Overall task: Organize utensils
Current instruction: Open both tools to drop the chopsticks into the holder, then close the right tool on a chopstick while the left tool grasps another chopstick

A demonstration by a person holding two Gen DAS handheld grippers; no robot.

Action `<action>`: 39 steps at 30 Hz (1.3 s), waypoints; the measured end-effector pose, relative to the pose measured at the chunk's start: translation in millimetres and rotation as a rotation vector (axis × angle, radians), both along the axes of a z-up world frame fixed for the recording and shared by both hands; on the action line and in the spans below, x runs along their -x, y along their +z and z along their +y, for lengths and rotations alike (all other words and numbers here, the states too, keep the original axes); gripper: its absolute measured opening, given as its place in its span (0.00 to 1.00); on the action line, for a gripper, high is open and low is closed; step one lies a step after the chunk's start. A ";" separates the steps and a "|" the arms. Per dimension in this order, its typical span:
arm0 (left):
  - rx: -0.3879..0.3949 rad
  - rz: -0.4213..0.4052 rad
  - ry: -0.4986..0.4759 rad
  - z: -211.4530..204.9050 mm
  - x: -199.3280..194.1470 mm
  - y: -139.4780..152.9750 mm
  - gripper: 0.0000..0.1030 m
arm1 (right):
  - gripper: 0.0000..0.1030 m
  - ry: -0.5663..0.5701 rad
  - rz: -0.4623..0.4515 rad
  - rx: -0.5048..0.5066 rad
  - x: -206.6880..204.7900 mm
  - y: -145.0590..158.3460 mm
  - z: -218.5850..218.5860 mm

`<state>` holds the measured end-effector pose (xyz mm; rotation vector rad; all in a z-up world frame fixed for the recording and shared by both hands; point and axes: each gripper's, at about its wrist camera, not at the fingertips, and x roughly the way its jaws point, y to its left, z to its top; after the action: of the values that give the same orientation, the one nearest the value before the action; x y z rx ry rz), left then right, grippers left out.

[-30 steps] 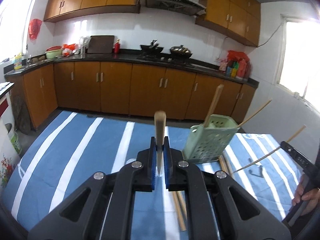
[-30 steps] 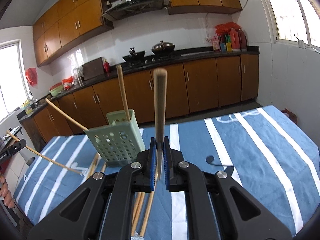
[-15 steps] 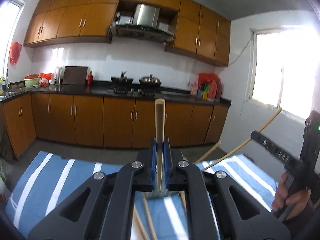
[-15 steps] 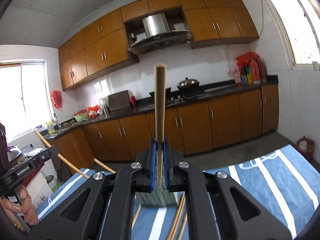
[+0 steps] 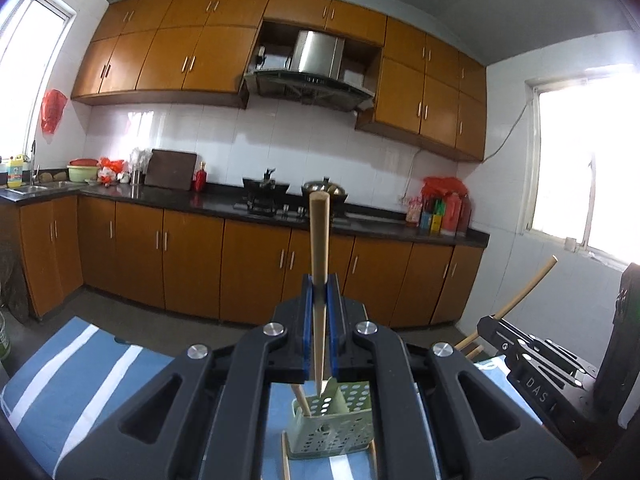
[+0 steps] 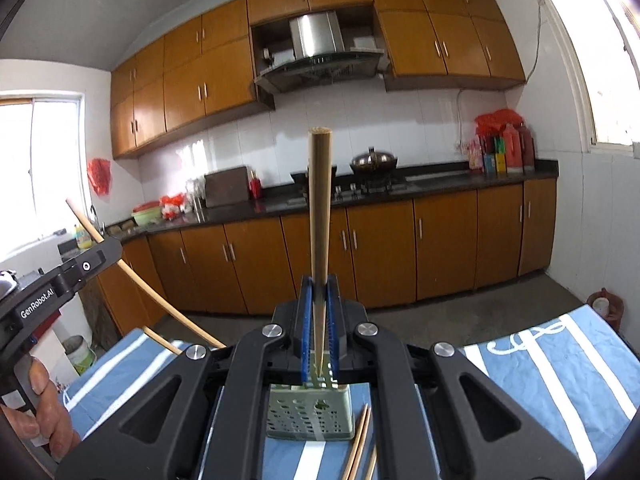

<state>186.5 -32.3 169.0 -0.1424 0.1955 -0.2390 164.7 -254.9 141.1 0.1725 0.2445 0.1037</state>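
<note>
- Left gripper [image 5: 320, 320]: blue pads clamped tight on a wooden chopstick [image 5: 319, 264], upright, blunt end at 12 o'clock, thin tip just over the green perforated holder [image 5: 332, 428].
- Right gripper [image 6: 319, 320]: pinched shut on a second chopstick [image 6: 319, 220], likewise upright, tip pointing down toward the same green holder [image 6: 310, 420].
- Left view only: one chopstick already standing inside the holder [image 5: 300, 400], leaning toward 11 o'clock; right gripper body at 4 o'clock with its stick slanting to 1 o'clock.
- Right view only: loose chopsticks [image 6: 358, 444] flat on the striped blue cloth [image 6: 560, 380], just beside the holder at its 4 o'clock; left gripper body at 9 o'clock, gripped by a hand [image 6: 36, 412], its stick curving across toward 10 o'clock.
- Right view: holder interior hidden behind the gripper frame; contents not readable there.
- Left view: thin sticks at 7 and 5 o'clock of the holder, cut off by the frame's lower edge and the gripper arms.
- Both views: holder base partly masked by black gripper arms; whether either held tip touches the holder rim not resolvable.
- Background kitchen counter [image 5: 240, 204] with wok and bottles, small and unclear.
</note>
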 end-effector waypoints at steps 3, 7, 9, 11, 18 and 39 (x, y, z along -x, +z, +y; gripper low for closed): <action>-0.002 0.052 -0.006 0.5 -12.7 -13.8 0.08 | 0.07 0.005 0.030 0.006 -0.4 -9.5 2.5; 0.012 0.110 -0.028 3.5 -23.0 -26.4 0.08 | 0.08 0.015 0.070 -0.001 -3.1 -16.7 3.2; 0.012 0.116 -0.035 5.2 -23.4 -29.5 0.10 | 0.08 0.021 0.081 -0.003 -2.3 -16.6 3.8; 0.006 0.116 -0.036 5.6 -21.2 -29.3 0.12 | 0.14 0.018 0.084 -0.010 -1.1 -14.2 2.6; 0.035 0.082 -0.034 17.8 -0.4 -18.2 0.26 | 0.23 0.007 0.039 -0.036 19.6 -0.7 -6.5; -0.082 0.518 0.077 98.7 32.1 -187.5 0.37 | 0.25 0.009 0.601 -0.012 23.2 -186.9 -5.7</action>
<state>154.4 66.4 -18.6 -0.1284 0.7123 -0.1134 141.5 -260.6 -45.8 0.2121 0.8438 0.0597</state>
